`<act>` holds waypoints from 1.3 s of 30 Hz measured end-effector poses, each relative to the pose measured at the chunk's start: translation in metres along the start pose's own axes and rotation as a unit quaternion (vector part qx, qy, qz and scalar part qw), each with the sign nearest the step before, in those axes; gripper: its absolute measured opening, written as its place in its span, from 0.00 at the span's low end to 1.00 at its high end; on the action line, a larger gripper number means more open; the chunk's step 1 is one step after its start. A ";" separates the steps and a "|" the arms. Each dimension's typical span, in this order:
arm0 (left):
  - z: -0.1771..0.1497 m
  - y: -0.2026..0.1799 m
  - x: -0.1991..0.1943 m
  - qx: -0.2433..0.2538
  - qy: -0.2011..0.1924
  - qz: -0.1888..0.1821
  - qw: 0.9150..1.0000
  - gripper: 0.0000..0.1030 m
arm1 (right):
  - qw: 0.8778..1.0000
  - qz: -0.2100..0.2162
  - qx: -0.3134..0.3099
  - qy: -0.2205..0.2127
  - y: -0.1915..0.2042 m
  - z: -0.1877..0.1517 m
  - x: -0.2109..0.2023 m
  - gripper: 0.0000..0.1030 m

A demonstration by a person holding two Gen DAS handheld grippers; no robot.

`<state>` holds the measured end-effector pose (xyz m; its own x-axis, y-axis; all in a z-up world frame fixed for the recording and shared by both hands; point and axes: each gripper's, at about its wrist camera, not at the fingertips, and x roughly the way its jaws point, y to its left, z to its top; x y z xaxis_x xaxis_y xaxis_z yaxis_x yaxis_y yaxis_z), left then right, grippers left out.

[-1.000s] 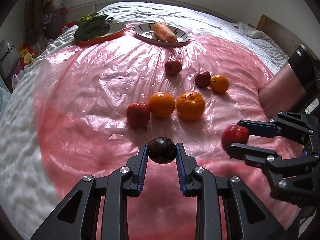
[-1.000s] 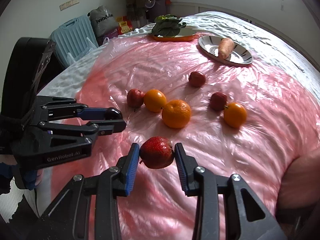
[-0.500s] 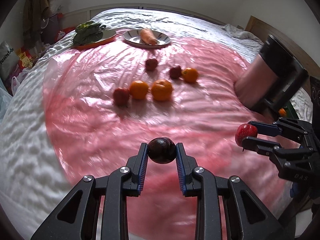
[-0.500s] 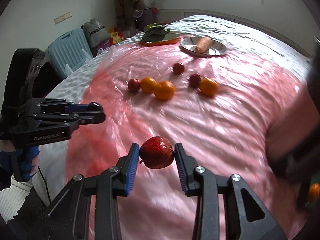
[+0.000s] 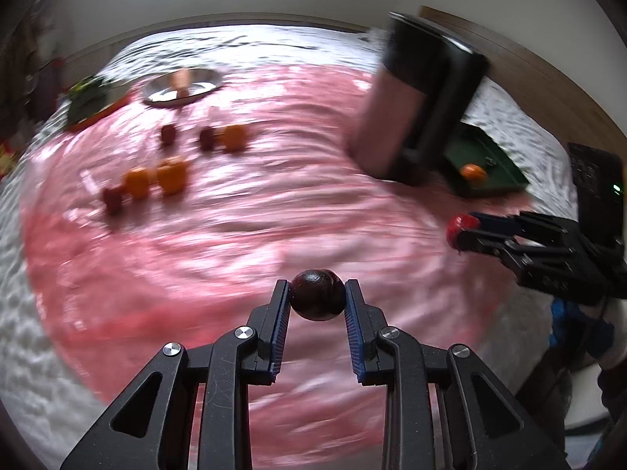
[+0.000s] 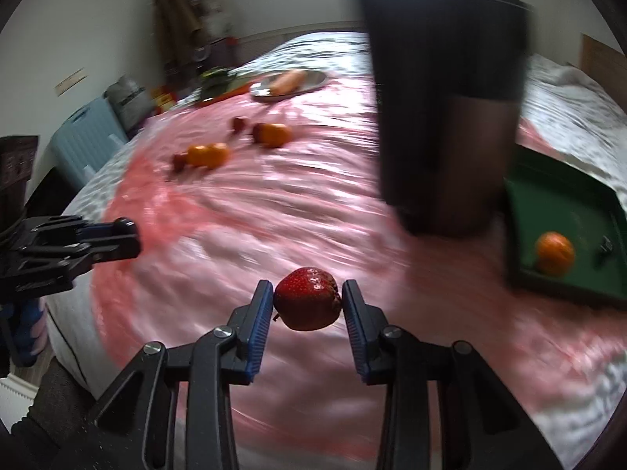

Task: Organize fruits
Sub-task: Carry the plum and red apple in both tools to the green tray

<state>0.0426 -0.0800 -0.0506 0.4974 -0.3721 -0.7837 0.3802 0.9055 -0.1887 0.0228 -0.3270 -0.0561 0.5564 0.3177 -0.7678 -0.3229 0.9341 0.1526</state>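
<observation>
**Carrying step: two fruits held aloft over the pink sheet, with the green tray near at the right.**

The left gripper (image 5: 317, 299) is clenched on a dark round fruit (image 5: 317, 299), and the right gripper (image 6: 307, 299) is clamped on a red strawberry-like fruit (image 6: 307, 298); both fruits are held clear of the pink plastic sheet (image 5: 203, 243). A green tray (image 6: 564, 211), in which one orange (image 6: 554, 252) already lies, is seen beyond a tall dark container (image 6: 446, 117) that stands close beside it. Oranges and small red fruits (image 5: 156, 176) are left loose on the sheet, well apart from the tray. The step in hand is judged to be transport to the tray. For the next move, each fruit would have to be brought past the container, lowered over a bare part of the tray floor, and released without the resting orange being knocked.
</observation>
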 end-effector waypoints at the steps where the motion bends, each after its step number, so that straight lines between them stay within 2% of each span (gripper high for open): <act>1: 0.002 -0.011 0.002 0.008 0.001 -0.007 1.000 0.23 | 1.000 -0.008 0.008 -0.002 -0.011 -0.004 -0.005 0.55; 10: 0.025 -0.105 0.033 0.073 0.015 -0.061 0.995 0.23 | 0.995 -0.069 0.071 -0.033 -0.107 -0.028 -0.047 0.55; 17: 0.053 -0.178 0.061 0.121 0.019 -0.098 0.988 0.23 | 0.988 -0.100 0.104 -0.062 -0.170 -0.028 -0.068 0.55; 23: 0.092 -0.228 0.099 0.150 0.015 -0.110 0.982 0.23 | 0.980 -0.129 0.125 -0.079 -0.229 -0.021 -0.070 0.55; 28: 0.132 -0.259 0.141 0.144 0.015 -0.106 0.984 0.23 | 0.973 -0.160 0.144 -0.086 -0.286 -0.013 -0.066 0.55; 32: 0.162 -0.274 0.182 0.133 0.018 -0.085 0.987 0.23 | 0.970 -0.180 0.147 -0.074 -0.316 -0.007 -0.051 0.55; 36: 0.183 -0.286 0.223 0.132 0.027 -0.043 0.990 0.23 | 0.967 -0.191 0.157 -0.065 -0.341 -0.007 -0.034 0.55; 39: 0.188 -0.289 0.245 0.137 0.042 -0.021 0.989 0.23 | 0.965 -0.196 0.163 -0.057 -0.349 -0.011 -0.024 0.55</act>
<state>0.2010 -0.4711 -0.0770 0.4141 -0.3800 -0.8271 0.6025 0.7956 -0.0638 0.1141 -0.6625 -0.0976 0.6741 -0.0717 -0.7351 0.1772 0.9819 0.0666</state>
